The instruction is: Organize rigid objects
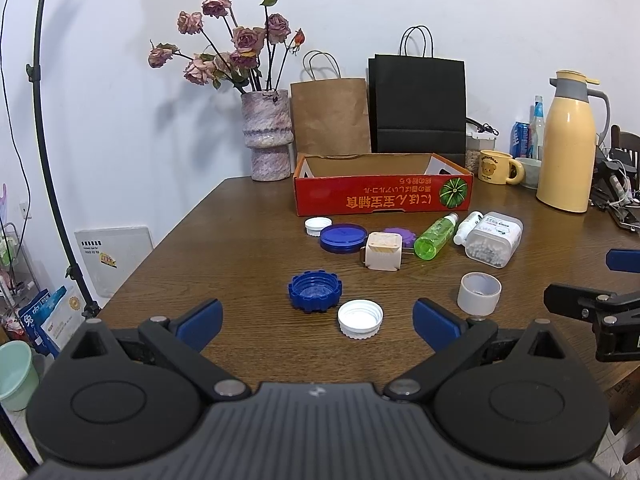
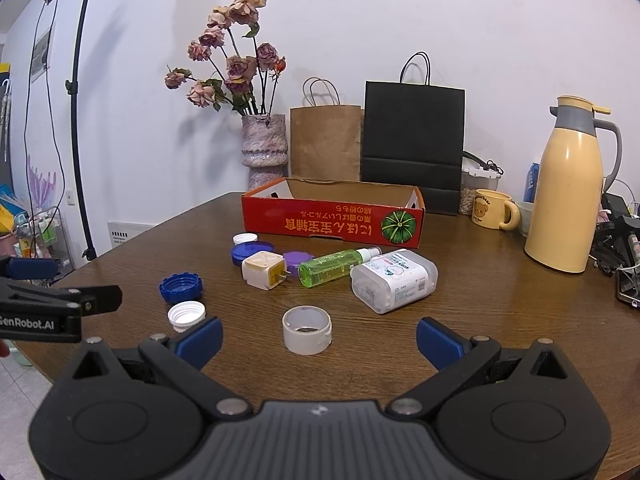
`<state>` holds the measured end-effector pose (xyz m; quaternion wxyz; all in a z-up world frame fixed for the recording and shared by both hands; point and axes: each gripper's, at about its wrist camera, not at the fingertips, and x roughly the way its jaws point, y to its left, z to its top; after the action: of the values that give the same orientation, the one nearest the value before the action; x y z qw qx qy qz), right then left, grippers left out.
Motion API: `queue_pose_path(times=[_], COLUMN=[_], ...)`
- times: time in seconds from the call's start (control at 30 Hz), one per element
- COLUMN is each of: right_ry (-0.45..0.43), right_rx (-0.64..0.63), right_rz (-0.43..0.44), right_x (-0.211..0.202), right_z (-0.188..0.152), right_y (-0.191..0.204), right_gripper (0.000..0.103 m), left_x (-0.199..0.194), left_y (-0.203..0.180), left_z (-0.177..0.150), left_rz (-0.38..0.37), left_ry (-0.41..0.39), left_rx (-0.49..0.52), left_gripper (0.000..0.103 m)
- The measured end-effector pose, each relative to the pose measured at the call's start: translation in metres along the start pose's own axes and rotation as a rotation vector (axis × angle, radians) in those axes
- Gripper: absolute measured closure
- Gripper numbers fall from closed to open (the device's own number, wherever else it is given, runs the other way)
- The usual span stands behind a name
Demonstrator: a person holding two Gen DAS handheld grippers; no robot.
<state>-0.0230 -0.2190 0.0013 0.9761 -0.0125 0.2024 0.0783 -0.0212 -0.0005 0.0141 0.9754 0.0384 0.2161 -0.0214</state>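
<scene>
Left gripper is held above the tabletop, jaws apart, nothing gripped; a white screw cap and blue ridged cap lie between them. Right gripper likewise stands apart and empty, a tape roll between its jaws. The red cardboard box sits behind the clutter.
</scene>
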Motion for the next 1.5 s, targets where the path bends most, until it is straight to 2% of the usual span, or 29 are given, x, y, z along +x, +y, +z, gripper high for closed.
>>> queue_pose_path(times=[0.73, 1.5], right_ry=[0.009, 0.059], right_rx=[-0.017, -0.028], right_rz=[-0.002, 0.01], right_x=[0.009, 0.045], right_z=[0.0, 0.0], right_y=[0.0, -0.005], right_gripper=[0.0, 0.0], left_x=[0.008, 0.047], left_y=[-0.001, -0.005], left_z=[0.0, -0.001], left_rz=[-0.002, -0.003], left_ry=[0.021, 0.111], left_rx=[0.0, -0.016], left_gripper=[0.0, 0.0])
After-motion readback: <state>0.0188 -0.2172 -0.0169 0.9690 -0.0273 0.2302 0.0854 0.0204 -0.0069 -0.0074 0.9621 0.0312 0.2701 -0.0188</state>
